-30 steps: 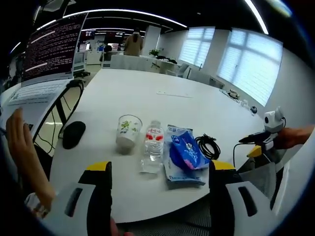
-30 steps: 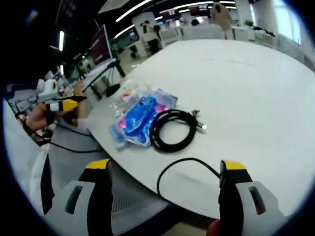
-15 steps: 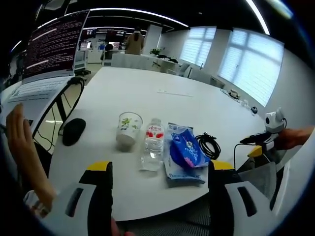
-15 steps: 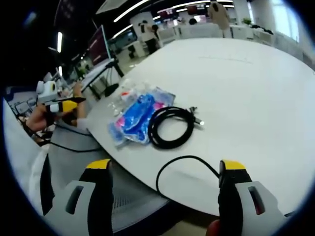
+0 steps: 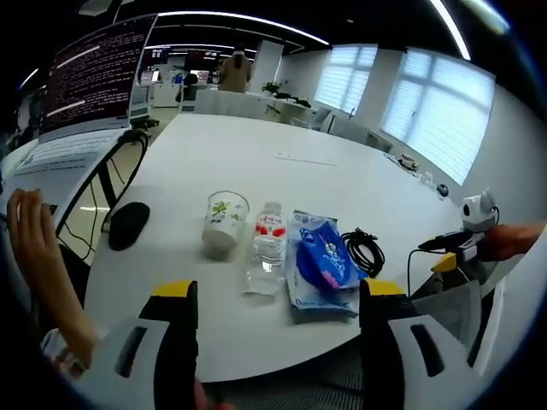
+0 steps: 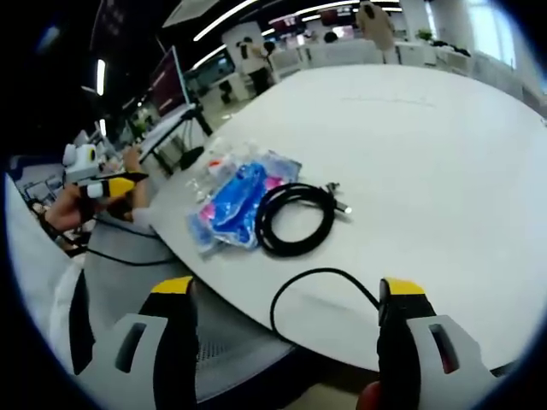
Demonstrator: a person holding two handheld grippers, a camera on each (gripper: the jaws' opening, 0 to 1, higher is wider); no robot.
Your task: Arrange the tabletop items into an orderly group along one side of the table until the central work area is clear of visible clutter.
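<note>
**Both grippers wide open off the table edge**

The left gripper (image 5: pixel 272 295) and right gripper (image 6: pixel 286 290) hold nothing, jaws spread wide. Along the white round table's (image 5: pixel 256 162) near edge lie a blue plastic packet (image 5: pixel 323 260), a clear water bottle (image 5: pixel 267 248), a paper cup (image 5: pixel 223 224) and a coiled black cable (image 6: pixel 295 220). A black mouse (image 5: pixel 128 225) sits apart.

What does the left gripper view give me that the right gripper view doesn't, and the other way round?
Left gripper view alone: the mouse and the paper cup, plus the left gripper, open. Right gripper view alone: the loose cable arcing over the table edge between the open right gripper jaws. Both share the white table, the blue packet, the coiled cable beside it, and the bottle, though the bottle is blurred in the right gripper view.
</note>
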